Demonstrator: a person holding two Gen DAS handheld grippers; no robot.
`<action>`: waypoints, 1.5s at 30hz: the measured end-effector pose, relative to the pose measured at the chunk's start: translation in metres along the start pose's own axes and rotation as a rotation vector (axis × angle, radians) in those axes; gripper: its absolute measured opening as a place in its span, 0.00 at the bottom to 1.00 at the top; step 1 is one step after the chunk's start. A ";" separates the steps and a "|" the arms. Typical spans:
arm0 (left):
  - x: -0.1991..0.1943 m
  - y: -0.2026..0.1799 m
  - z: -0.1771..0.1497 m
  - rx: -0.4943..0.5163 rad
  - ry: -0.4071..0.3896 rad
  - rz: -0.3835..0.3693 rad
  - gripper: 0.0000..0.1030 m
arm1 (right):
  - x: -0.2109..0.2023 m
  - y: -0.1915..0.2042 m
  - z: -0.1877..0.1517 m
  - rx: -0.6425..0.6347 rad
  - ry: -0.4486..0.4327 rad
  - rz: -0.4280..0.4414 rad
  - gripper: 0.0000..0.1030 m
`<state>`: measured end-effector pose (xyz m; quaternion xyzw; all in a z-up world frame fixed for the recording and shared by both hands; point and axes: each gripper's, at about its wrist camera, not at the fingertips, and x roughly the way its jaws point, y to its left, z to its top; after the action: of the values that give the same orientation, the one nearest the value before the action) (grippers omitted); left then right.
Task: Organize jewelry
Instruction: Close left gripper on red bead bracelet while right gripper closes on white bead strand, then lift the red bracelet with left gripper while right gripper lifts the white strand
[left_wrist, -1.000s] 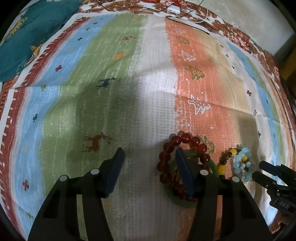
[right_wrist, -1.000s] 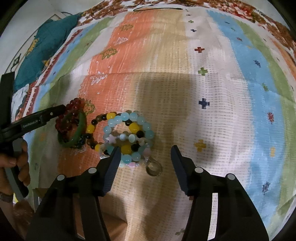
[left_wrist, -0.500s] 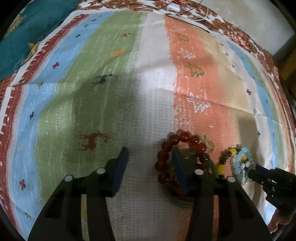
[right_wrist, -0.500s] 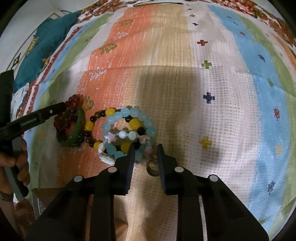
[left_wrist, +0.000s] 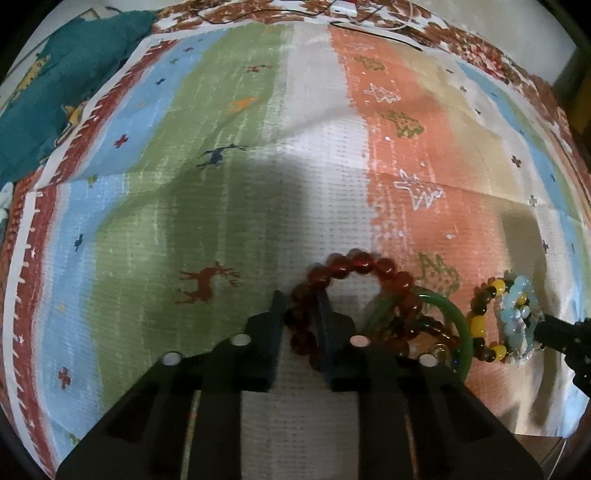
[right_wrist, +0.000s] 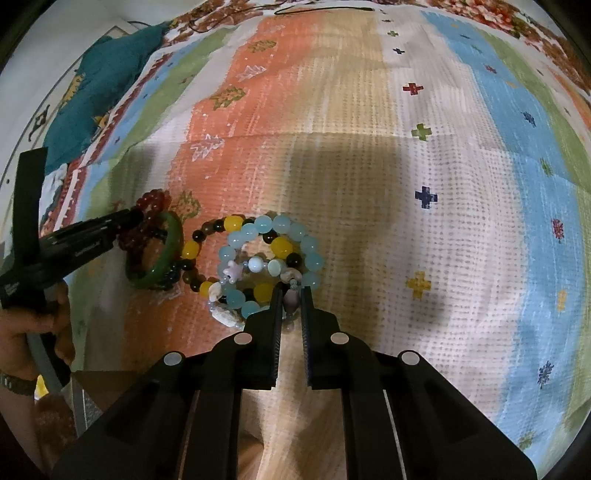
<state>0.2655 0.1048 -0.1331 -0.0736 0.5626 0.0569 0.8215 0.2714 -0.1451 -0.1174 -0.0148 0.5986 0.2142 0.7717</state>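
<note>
My left gripper (left_wrist: 301, 301) is shut on the dark red bead bracelet (left_wrist: 360, 260), which lies on the striped cloth (left_wrist: 221, 184) and overlaps a green bangle (left_wrist: 456, 314). My right gripper (right_wrist: 291, 293) is shut on the shell charm bracelet (right_wrist: 229, 314) at the near edge of a pile with a light blue bead bracelet (right_wrist: 280, 223) and a yellow and dark bead bracelet (right_wrist: 190, 251). In the right wrist view the left gripper (right_wrist: 131, 218) reaches the red bracelet (right_wrist: 153, 197) beside the green bangle (right_wrist: 173, 240). In the left wrist view the right gripper (left_wrist: 543, 330) touches the blue pile (left_wrist: 517, 314).
A teal cloth (left_wrist: 55, 92) lies at the far left corner. Cables (left_wrist: 369, 22) run along the far edge. The cloth's near edge (right_wrist: 332, 424) hangs just below the right gripper. The person's hand (right_wrist: 22, 332) holds the left gripper.
Both grippers have closed: the left on the red bead bracelet, the right on the shell charm bracelet. The left gripper shifted right onto the bracelet's left side.
</note>
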 end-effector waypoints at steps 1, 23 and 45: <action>-0.001 0.004 0.001 -0.017 0.003 -0.019 0.15 | 0.000 0.000 0.000 -0.002 -0.001 0.000 0.11; -0.068 -0.001 -0.010 -0.054 -0.096 -0.164 0.12 | -0.041 0.027 -0.007 -0.091 -0.099 -0.029 0.10; -0.117 -0.017 -0.032 -0.019 -0.180 -0.194 0.12 | -0.087 0.046 -0.028 -0.137 -0.200 -0.058 0.10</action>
<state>0.1968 0.0807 -0.0350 -0.1300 0.4761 -0.0109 0.8696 0.2136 -0.1384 -0.0338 -0.0632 0.5020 0.2324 0.8306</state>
